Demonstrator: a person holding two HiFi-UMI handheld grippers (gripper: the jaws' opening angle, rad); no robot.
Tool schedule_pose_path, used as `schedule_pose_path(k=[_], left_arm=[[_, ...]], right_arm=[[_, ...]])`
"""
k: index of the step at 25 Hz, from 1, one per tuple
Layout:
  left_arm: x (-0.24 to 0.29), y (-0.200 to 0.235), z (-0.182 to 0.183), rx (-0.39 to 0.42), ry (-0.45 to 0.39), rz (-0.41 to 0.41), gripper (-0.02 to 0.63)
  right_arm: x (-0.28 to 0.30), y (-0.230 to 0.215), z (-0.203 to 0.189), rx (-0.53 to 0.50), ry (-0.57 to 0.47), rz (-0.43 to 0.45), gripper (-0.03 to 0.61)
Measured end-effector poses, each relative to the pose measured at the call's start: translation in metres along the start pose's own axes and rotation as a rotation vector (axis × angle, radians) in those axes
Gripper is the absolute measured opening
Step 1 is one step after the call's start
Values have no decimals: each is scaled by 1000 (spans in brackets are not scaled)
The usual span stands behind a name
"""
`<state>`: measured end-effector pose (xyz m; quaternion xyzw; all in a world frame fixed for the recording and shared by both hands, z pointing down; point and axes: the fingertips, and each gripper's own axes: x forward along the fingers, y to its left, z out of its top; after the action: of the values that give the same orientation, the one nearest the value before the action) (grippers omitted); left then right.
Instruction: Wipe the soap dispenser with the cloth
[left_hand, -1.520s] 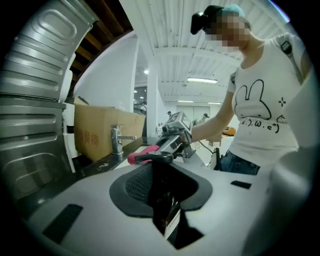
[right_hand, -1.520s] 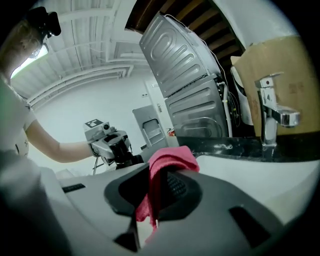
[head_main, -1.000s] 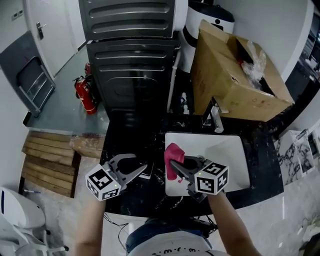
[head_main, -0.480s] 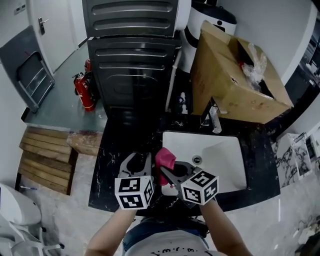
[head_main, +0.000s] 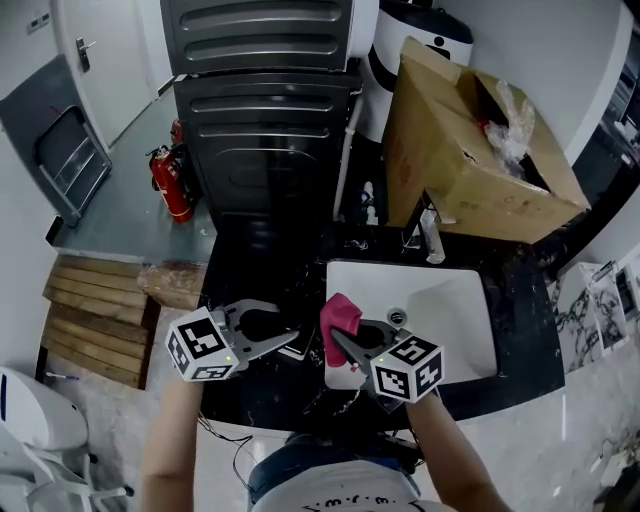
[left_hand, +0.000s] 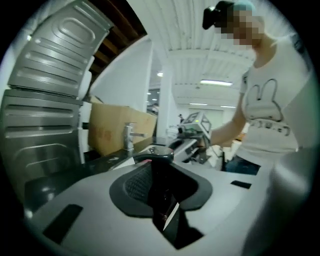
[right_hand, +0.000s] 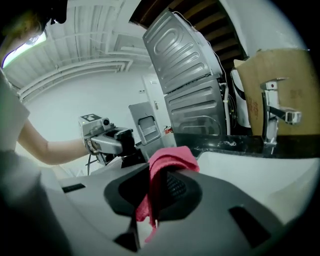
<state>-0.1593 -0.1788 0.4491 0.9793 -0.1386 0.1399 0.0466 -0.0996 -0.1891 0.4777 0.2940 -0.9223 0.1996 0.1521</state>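
Two tongs cooperate: our left tongs (head_main: 289, 342), just tightening, clamp the dark soap dispenser (left_hand: 160, 186) steady at nine o'clock of the pink cloth (head_main: 340, 314) pinched by our right tongs (head_main: 339, 341).

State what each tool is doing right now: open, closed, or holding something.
Left tool: closed on the dark dispenser.
Right tool: closed on the pink cloth.

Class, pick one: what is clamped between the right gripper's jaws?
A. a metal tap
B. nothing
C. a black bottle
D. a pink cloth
D: the right gripper has its jaws shut on the pink cloth, which bunches up above the pads.
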Motion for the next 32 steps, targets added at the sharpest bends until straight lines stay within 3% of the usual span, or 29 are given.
schedule_pose_path(k=[2,3,6,7,9,12,15,21,23,25,27,29,32], left_arm=[[-6,-9,-1,26,42,-139,94],[-8,-9,-1,32,66,-151,100],[-13,-5,3,34,87,-54,173],[-15,-5,6,14,56,3,221],[-22,-4,7,-63,-30,191,252],[-31,5,-5,-260,-141,575,252],[-29,3,-9,-422,-229,826,255],[-20,11,-7,-442,-175,1182,190],[-21,18,-5,-418,-163,1254,181],[-18,21,-1,-378,-153,1248,144],[-14,23,0,-350,-148,1177,118],[-14,26,0,-336,-160,1070,117],[-16,30,1,-292,-169,842,114]], right_arm=[[-1,-2,1,19,-7,3,49],[-2,-3,2,25,-10,4,49],[-5,-8,1,36,-11,-5,49],[-6,-10,1,43,-13,-10,49],[-8,-14,0,63,-24,-23,49],[-11,-22,2,94,-45,-45,49],[-14,-31,5,112,-61,-68,49],[-23,-37,7,127,-81,-88,49],[-23,-35,6,126,-78,-86,49],[-24,-33,5,120,-71,-80,49],[-25,-31,3,112,-66,-75,49],[-26,-30,3,107,-63,-73,49],[-26,-31,3,107,-65,-73,49]])
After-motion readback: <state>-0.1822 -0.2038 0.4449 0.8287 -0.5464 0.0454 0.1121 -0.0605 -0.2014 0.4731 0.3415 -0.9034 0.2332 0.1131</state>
